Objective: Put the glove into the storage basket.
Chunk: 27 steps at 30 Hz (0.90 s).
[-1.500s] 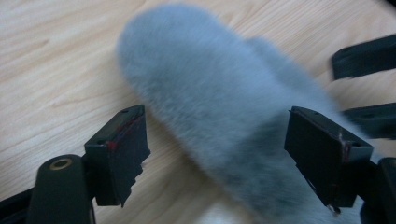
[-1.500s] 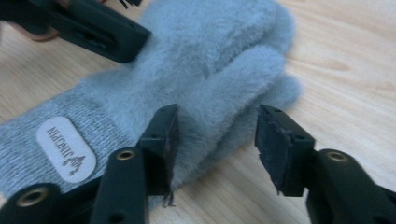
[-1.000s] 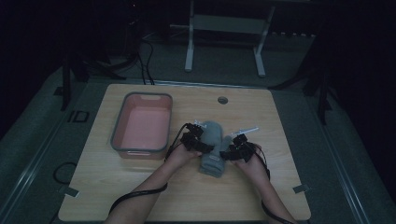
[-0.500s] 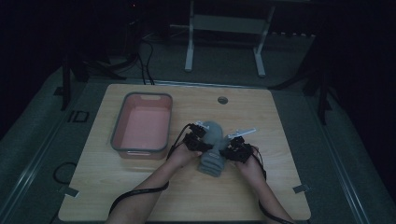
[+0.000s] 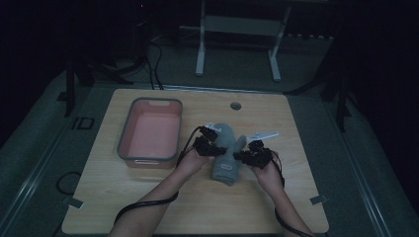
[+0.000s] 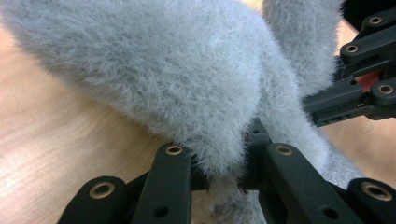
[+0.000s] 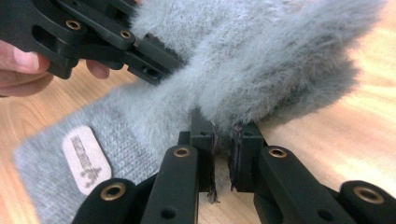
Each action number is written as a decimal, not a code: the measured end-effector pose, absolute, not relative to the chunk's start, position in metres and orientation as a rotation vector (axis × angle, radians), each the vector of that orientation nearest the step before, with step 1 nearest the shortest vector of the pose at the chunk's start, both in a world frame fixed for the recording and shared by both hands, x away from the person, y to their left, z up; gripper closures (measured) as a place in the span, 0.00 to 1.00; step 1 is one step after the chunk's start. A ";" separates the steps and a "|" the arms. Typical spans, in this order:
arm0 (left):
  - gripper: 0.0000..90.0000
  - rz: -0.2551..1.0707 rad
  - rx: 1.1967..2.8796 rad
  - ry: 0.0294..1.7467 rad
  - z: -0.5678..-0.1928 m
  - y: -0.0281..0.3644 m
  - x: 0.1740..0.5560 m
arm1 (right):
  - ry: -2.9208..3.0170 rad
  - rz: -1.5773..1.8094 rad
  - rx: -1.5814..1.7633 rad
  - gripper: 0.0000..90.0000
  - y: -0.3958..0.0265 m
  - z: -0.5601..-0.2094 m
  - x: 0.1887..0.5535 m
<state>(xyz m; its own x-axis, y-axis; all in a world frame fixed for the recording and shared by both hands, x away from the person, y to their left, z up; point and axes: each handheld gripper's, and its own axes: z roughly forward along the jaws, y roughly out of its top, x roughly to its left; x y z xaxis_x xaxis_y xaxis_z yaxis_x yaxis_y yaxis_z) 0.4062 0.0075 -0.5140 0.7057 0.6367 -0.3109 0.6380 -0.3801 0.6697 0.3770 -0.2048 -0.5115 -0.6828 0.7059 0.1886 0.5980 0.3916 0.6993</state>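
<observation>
**Both tongs pinch the grey mitten, lift under way**

A dim room, a pale wooden counter [image 5: 148, 207] and on it a pink tub [image 5: 129, 146]. Just right of the tub lies a fluffy grey mitten [image 5: 226, 148], its knitted cuff with a small label [image 7: 86, 158] pointing toward the person.

The left tongs [image 5: 210, 146] have just been closing and now pinch the mitten's edge nearest the tub; the left gripper view shows fur [image 6: 154, 79] squeezed between the jaws. The right tongs [image 5: 246, 154] have just been closing too and pinch the edge farthest from the tub, fur bunched between their pads in the right gripper view.

The step in hand looks like the grasp finished and the lift beginning: the fluffy part seems raised off the counter, while the cuff looks to rest on it.

Next, I judge, both hands should rise together, keep their pinch even, and carry the mitten over the tub's rim before letting go inside.
</observation>
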 end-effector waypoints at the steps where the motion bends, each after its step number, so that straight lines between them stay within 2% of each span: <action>1: 0.88 0.004 2.088 0.965 -0.510 0.008 0.406 | 2.497 1.171 1.172 0.91 -0.205 -0.508 0.376; 16: 0.88 0.079 2.078 0.929 -0.466 0.020 0.404 | 2.448 1.235 1.087 0.92 -0.197 -0.464 0.377; 27: 0.88 0.152 2.046 0.916 -0.421 0.042 0.405 | 2.411 1.282 1.019 0.92 -0.179 -0.424 0.381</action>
<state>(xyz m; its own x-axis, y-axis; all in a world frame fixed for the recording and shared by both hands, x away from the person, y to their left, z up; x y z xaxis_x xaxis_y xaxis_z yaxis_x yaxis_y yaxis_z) 0.4054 0.0418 -0.4214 0.7224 0.6563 -0.2177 0.5506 -0.3556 0.7552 0.3812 -0.1786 -0.4238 -0.7329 0.6701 0.1173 0.4720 0.3768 0.7970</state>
